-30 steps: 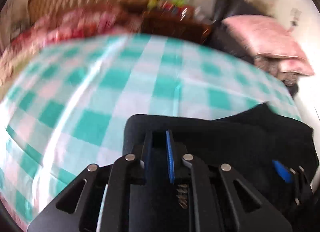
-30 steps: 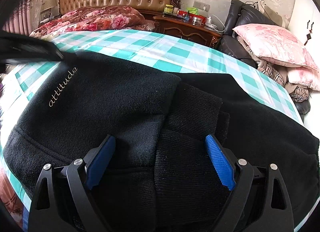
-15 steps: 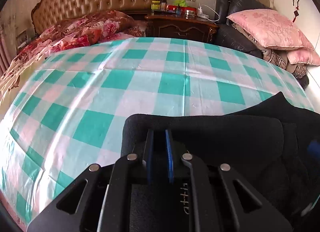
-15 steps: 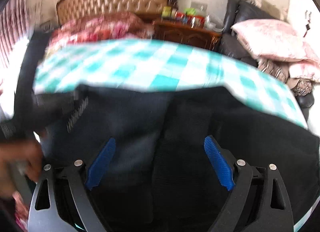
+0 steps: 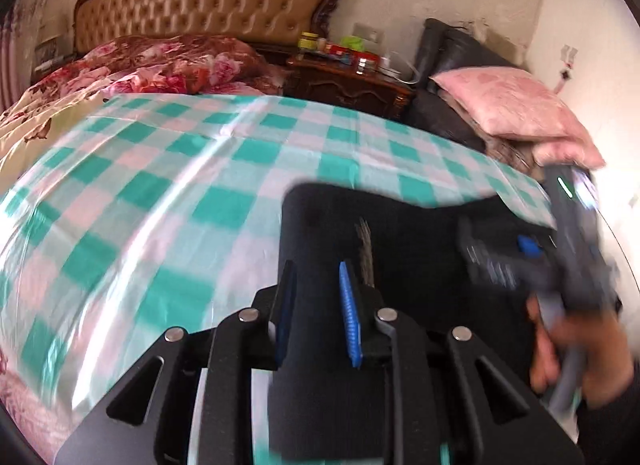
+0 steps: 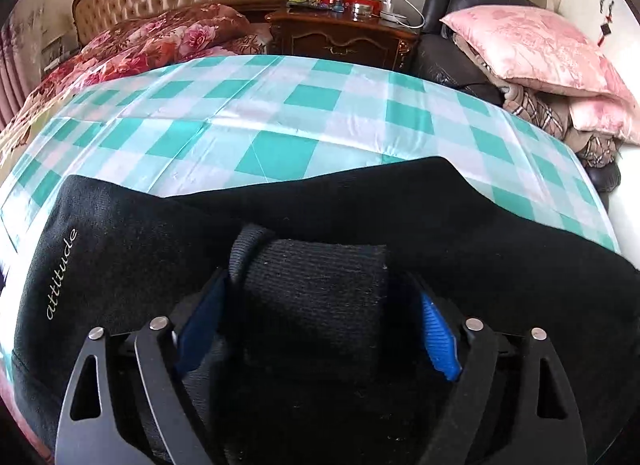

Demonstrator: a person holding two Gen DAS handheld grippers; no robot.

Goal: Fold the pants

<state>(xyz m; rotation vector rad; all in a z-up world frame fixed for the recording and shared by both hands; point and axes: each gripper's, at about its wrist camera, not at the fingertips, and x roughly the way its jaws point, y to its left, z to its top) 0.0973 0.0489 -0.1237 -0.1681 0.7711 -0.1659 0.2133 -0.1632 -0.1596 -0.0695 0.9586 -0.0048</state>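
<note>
Left claw [image 5: 316, 313] clamped on pants [image 6: 320, 225]; right claw [image 6: 320, 317] apart, straddling cuff [image 6: 316, 285].
Pants lay crosswise on bed [image 6: 280, 113]; cuff sat dead between right fingers.

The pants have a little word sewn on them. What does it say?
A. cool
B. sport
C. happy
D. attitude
D: the right wrist view shows pale cursive letters spelling "attitude" on the left part of the black pants, which lie on the green checked sheet.
</note>
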